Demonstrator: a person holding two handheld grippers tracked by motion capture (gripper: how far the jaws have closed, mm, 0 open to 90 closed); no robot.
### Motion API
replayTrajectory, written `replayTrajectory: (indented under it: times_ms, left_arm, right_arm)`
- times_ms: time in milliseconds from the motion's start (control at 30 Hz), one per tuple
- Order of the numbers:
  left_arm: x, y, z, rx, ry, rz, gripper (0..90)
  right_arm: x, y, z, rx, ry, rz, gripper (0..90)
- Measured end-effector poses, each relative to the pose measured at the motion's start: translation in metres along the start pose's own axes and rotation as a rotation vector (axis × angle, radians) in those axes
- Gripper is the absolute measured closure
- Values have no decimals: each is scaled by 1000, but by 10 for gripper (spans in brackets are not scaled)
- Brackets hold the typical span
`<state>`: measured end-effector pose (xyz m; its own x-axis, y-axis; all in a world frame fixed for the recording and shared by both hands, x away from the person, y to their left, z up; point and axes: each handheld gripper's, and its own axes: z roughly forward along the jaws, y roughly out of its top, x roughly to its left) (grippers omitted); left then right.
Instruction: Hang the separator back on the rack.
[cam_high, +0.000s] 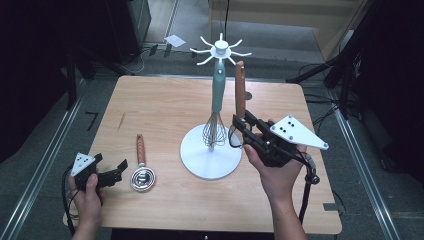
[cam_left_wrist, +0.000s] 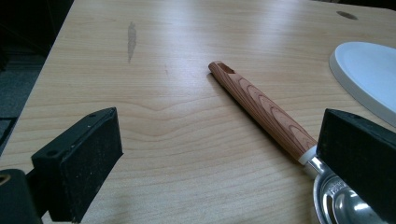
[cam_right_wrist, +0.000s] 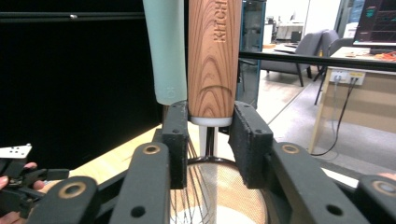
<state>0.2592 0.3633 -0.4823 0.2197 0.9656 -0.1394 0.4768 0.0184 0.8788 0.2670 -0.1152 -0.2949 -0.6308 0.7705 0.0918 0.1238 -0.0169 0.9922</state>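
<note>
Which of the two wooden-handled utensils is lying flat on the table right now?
The wooden-handled strainer near the left gripper lies flat on the table. The other wooden-handled utensil stands upright between the right gripper's jaws, beside the whisk.

Table (cam_high: 165, 107) is a pale wood-grain top with one darker smudge (cam_high: 121, 121) on the left side. The white stand (cam_high: 210, 155) has a white round base and white hooks. The whisk (cam_high: 216, 100) hanging there has a muted teal handle and silver wires. The utensil (cam_high: 240, 90) in the right gripper (cam_high: 243, 128) has a reddish-brown striped wood-look handle with a white collar, same as the ladle (cam_high: 142, 167) lying on the left, which has a shiny steel bowl. Both grippers are black with light grey plates, left gripper (cam_high: 111, 170) included.
</note>
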Motion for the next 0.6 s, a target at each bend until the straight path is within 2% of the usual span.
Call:
replayTrajectory:
  times_ms: [167, 267, 467, 600]
  left_arm:
    - [0, 0, 0, 0, -1, -4, 5]
    - [0, 0, 0, 0, -1, -3, 4]
    - [0, 0, 0, -1, -1, -4, 4]
    - [0, 0, 0, 0, -1, -2, 4]
  right_arm:
    - [-1, -1, 0, 7, 0, -1, 681]
    - [-2, 0, -1, 3, -10, 4, 708]
    - [-6, 4, 3, -3, -30, 1, 900]
    - [-8, 7, 9, -35, -46, -20, 900]
